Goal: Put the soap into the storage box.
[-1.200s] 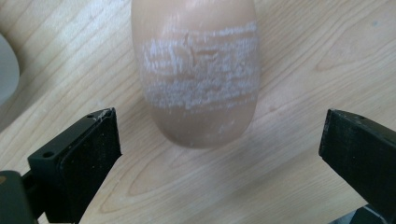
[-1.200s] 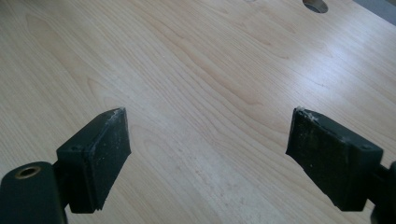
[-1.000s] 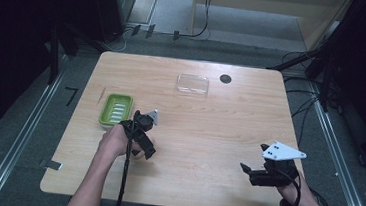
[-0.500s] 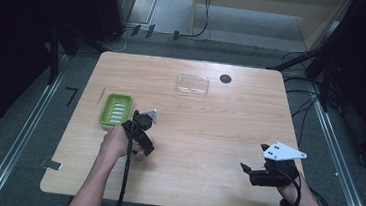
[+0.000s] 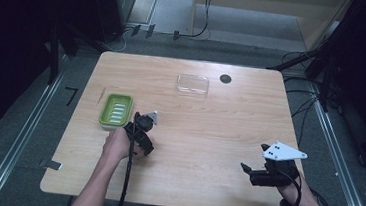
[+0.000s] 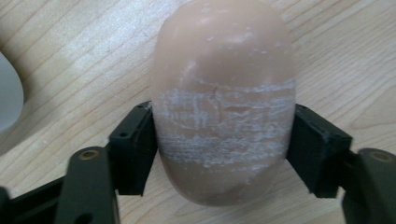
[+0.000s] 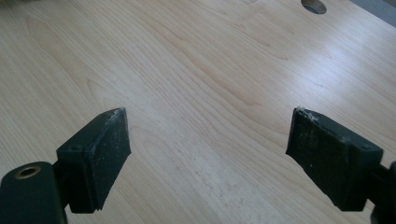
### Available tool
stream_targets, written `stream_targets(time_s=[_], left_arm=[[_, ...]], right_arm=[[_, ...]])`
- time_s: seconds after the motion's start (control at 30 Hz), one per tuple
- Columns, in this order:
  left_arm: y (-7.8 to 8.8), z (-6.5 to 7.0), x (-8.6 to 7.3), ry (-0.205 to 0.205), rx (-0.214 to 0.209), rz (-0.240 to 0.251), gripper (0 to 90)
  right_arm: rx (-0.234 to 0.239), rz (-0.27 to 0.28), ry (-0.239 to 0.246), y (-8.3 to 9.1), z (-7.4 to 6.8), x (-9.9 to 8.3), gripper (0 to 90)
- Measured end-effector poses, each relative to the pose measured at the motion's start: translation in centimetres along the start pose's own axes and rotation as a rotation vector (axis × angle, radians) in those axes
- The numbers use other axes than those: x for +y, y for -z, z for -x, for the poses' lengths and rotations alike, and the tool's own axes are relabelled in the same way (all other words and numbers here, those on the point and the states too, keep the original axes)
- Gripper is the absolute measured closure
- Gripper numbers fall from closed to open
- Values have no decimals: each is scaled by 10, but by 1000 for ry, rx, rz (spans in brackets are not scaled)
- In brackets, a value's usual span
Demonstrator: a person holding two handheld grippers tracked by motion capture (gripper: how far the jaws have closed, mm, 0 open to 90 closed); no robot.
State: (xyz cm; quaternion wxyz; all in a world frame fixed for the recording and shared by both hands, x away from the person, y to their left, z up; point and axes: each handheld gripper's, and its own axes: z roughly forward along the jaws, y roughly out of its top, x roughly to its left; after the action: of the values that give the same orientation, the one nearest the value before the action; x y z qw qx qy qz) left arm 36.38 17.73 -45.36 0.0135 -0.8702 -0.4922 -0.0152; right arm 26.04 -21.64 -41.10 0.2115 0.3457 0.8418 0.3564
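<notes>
Soap [image 6: 223, 107] is held between the left gripper's [image 6: 223, 154] jaws beside the green dish [image 5: 116, 109]; placement there seems next. Right gripper [image 7: 205, 158] is held wide, empty.

left gripper [image 5: 137, 129] with its hand [image 5: 115, 145] | drifted slightly leftward over the wooden table [image 5: 229, 122], toward the green rectangular plastic soap dish [image 5: 116, 110] | ended just beside the dish's right edge | carried along the clamped tan oval soap bar [image 6: 223, 98]
</notes>
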Motion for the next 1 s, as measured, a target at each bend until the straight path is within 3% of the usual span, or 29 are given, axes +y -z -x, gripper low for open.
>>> stream_targets(time_s=[0.43, 1.0], left_arm=[[2, -1, -1, -12, 3, 13, 338], [16, -3, -1, -38, -4, 29, 338]], right_arm=[[0, -1, -2, 0, 0, 0, 134], [1, -4, 0, -1, 0, 0, 134]])
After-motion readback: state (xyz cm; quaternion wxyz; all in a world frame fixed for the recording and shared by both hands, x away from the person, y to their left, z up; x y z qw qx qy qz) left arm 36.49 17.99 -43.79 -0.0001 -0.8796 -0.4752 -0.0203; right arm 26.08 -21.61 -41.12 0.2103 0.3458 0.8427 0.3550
